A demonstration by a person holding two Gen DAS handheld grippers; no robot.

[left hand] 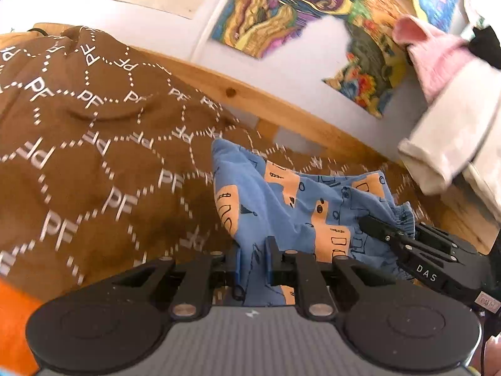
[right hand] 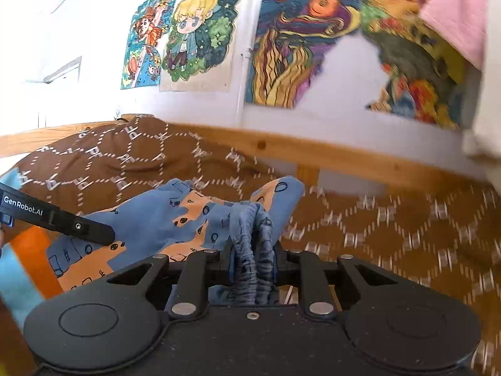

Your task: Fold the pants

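The pants (left hand: pixel 281 206) are blue with orange patches and black drawings. They hang bunched over a brown bed cover. My left gripper (left hand: pixel 253 260) is shut on a fold of the pants' cloth. My right gripper (right hand: pixel 254 260) is shut on the gathered elastic waistband (right hand: pixel 253 238). In the left wrist view the right gripper (left hand: pixel 416 244) shows at the right, on the waistband. In the right wrist view the left gripper (right hand: pixel 78 225) shows at the left, on the pants (right hand: pixel 150 219). Both hold the pants lifted off the cover.
A brown cover with white "PF" print (left hand: pixel 94 156) lies over the bed. A wooden rail (left hand: pixel 275 106) runs behind it, with a white wall of colourful posters (right hand: pixel 200 34). Pink and white cloth (left hand: pixel 444 94) hangs at the right. An orange patch (left hand: pixel 12 313) shows at lower left.
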